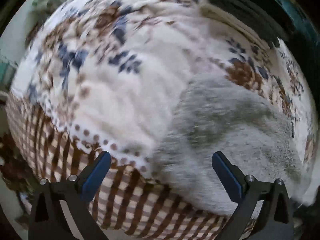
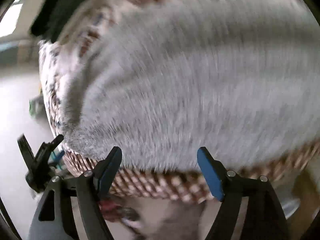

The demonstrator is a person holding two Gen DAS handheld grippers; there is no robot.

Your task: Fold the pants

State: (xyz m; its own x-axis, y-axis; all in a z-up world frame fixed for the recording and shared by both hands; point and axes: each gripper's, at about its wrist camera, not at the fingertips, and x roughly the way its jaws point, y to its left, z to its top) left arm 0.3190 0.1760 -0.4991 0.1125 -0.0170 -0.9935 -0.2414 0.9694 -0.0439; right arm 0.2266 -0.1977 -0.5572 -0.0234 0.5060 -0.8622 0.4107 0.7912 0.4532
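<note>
Pants, fuzzy grey fleece [image 1: 230, 132], lie bunched on the patterned white blanket [image 1: 112, 84] at 4 o'clock, w/ no neat fold I can see. Left hand-held gripper [image 1: 161, 177] and right hand-held gripper [image 2: 160, 172] both wide, holding nothing; folding mostly left, I reckon.

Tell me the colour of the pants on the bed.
Light grey pants, seen best in the right wrist view.

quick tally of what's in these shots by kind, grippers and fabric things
Grippers: 2, the left gripper and right gripper, both open and empty
Grey pants: 1, the pants, fuzzy
Patterned blankets: 1, the blanket, white with blue and brown motifs and a checked border
Dark item at the far edge: 1, the dark item, too blurred to name
Total: 5
</note>
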